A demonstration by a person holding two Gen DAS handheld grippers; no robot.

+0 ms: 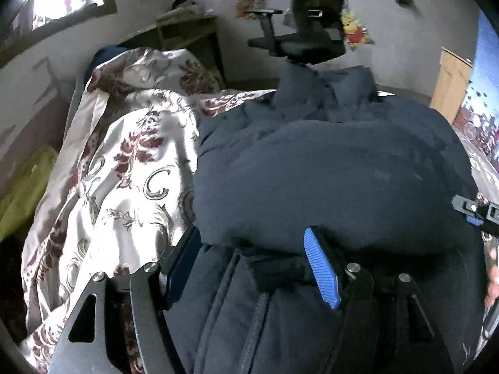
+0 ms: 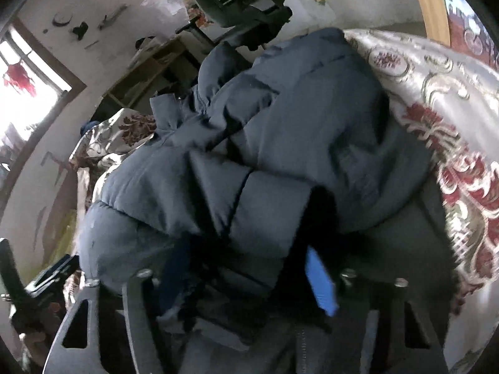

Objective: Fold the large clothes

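Observation:
A dark blue puffy jacket (image 1: 327, 168) lies bunched on a bed with a floral cover (image 1: 124, 162). My left gripper (image 1: 249, 268) stands open at the jacket's near edge. Its blue pad (image 1: 321, 268) shows bare, and the zipped part of the jacket lies loose between the fingers. In the right wrist view the jacket (image 2: 280, 131) is folded over itself, and my right gripper (image 2: 246, 280) is shut on a thick puffy fold that fills the gap beside its blue pad (image 2: 321, 283). Each view catches the other gripper at its edge: the right one (image 1: 474, 212) and the left one (image 2: 53, 277).
A black office chair (image 1: 299, 40) stands beyond the bed's far edge, with a wooden shelf unit (image 1: 187, 34) beside it against the wall. A yellow-green cloth (image 1: 25, 187) lies left of the bed. A window (image 2: 21, 93) is at the left.

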